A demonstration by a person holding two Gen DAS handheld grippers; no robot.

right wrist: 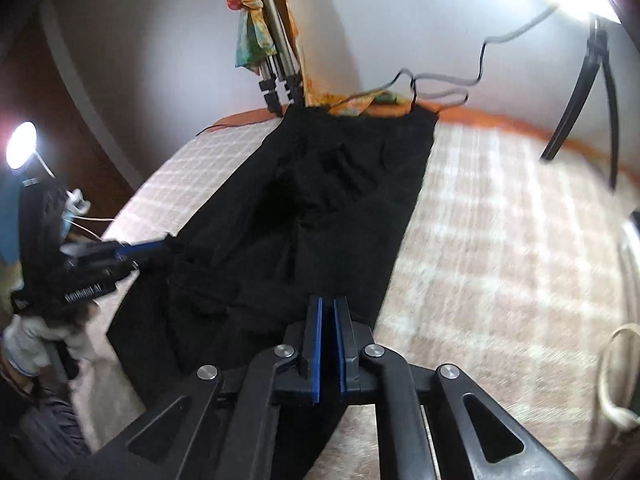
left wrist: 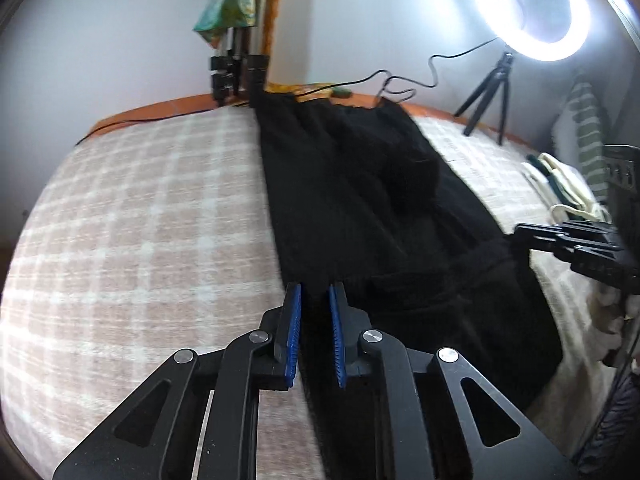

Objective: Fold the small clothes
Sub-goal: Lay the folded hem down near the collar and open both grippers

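Black garment (left wrist: 352, 208) lies lengthwise down the middle of the bed (left wrist: 132, 220) (checked beige cover), reaching its far edge. The left gripper (left wrist: 315, 300) pinches the garment's near-left edge, a narrow gap between its 2 blue pads. The right gripper (right wrist: 328, 312) is clenched on the near-right edge.

Bed sides open; tripod (left wrist: 232, 68) & ring light stand (left wrist: 490, 96) block far edge
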